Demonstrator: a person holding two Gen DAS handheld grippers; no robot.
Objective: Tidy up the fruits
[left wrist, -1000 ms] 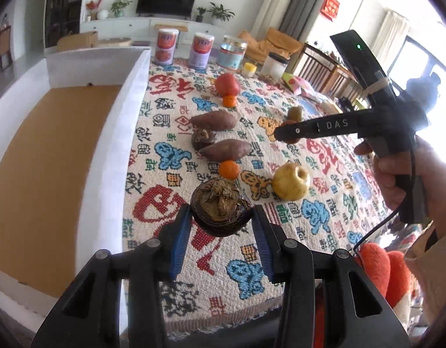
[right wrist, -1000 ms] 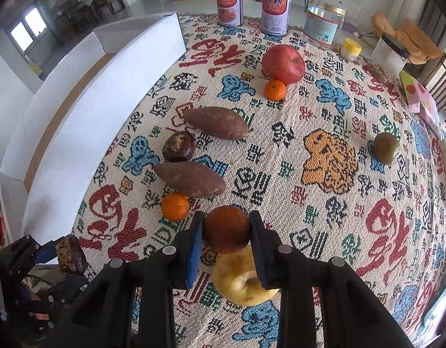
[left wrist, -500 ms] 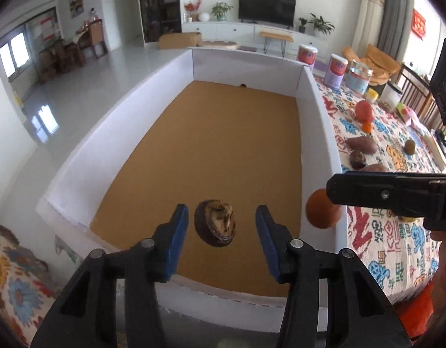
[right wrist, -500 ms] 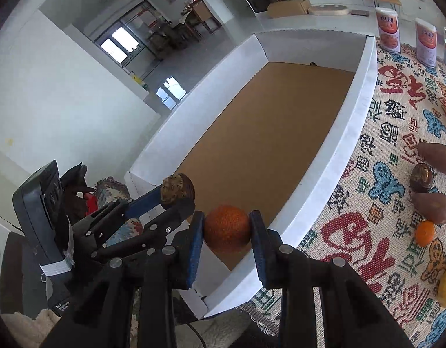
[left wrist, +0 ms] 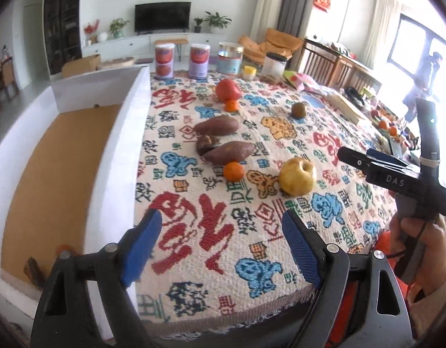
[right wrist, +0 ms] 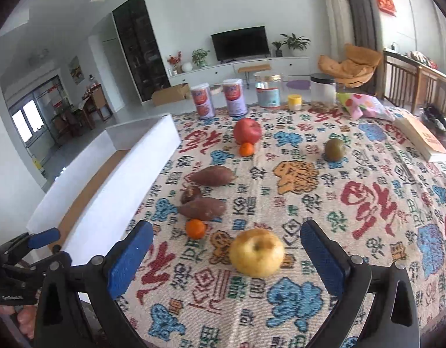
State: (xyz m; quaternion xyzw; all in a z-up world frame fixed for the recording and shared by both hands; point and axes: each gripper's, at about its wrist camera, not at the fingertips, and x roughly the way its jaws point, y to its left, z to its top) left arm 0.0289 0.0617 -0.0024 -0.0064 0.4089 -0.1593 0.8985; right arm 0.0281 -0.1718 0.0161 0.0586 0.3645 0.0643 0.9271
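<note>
right hand-held gripper (right wrist: pixel 225 256) spread wide, empty, poised over yellow apple (right wrist: pixel 256 253) on bench (right wrist: pixel 367 203) | left hand-held gripper (left wrist: pixel 223 240) released too | apple looks firm, smooth, fairly heavy, bruisable: pinch its widest girth, gently.

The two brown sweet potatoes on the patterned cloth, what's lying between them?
A small dark brown wrinkled fruit sits between the two brown sweet potatoes, against the nearer one; both wrist views show it.
</note>
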